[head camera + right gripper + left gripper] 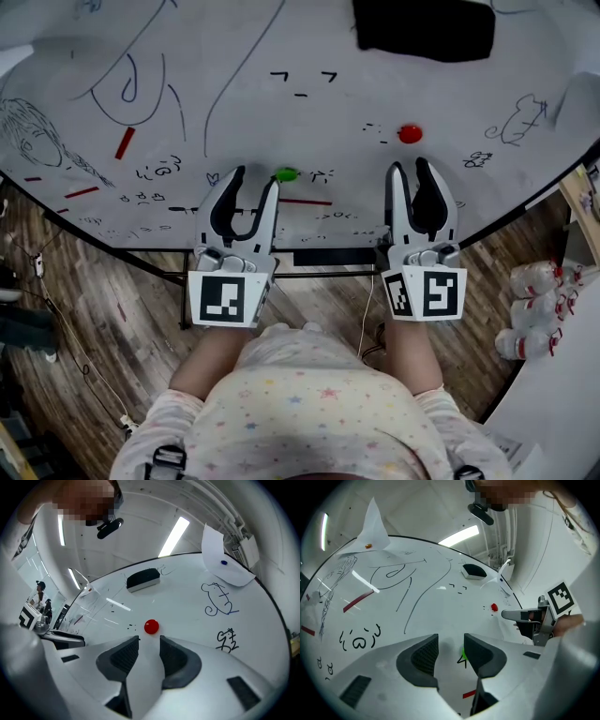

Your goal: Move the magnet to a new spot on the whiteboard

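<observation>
Beyond the person's pale star-print shirt (309, 403), both grippers hover over the scribbled white whiteboard (450, 94), jaws apart and empty. A small round green magnet (286, 174) sits just beside the left gripper (255, 183)'s right tip. A round red magnet (410, 133) lies just ahead of the right gripper (410, 169).

Indoors here, and it reads as an office or lab workroom. A big whiteboard (450, 103) fills the view, covered in marker doodles. A black eraser (424, 28) sits at its far edge, with a red magnet (410, 133) and a green magnet (286, 174) nearer. Below is a wood-plank floor (122, 319) with a loose cable (364, 314) trailing. Long strip lights (174, 536) run along a white ceiling (431, 508). Plastic bottles (536, 309) cluster at the near right, and another person (40, 595) stands far off.
</observation>
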`<action>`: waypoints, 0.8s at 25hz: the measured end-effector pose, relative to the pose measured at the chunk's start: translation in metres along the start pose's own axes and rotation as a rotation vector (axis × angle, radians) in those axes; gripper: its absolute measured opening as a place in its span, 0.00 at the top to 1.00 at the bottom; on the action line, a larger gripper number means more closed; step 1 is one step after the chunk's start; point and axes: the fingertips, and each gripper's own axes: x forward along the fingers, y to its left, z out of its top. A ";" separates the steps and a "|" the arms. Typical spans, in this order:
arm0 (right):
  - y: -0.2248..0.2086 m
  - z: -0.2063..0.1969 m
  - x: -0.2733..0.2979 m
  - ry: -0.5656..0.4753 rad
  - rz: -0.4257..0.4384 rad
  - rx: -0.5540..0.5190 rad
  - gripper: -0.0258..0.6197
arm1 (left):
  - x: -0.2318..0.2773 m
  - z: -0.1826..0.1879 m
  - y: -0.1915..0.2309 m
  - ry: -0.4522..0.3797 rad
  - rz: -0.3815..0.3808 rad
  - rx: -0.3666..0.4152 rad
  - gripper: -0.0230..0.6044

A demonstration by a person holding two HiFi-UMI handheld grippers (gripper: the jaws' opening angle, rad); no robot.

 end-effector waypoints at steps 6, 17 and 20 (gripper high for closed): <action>0.000 0.007 0.008 -0.021 0.001 -0.007 0.75 | 0.004 0.012 0.004 -0.017 0.013 -0.005 0.72; -0.003 0.020 0.019 -0.056 0.003 -0.047 0.75 | 0.009 0.023 0.008 -0.052 0.020 0.036 0.73; -0.003 0.021 0.023 -0.060 0.004 -0.052 0.75 | 0.010 0.024 0.009 -0.051 0.027 0.027 0.73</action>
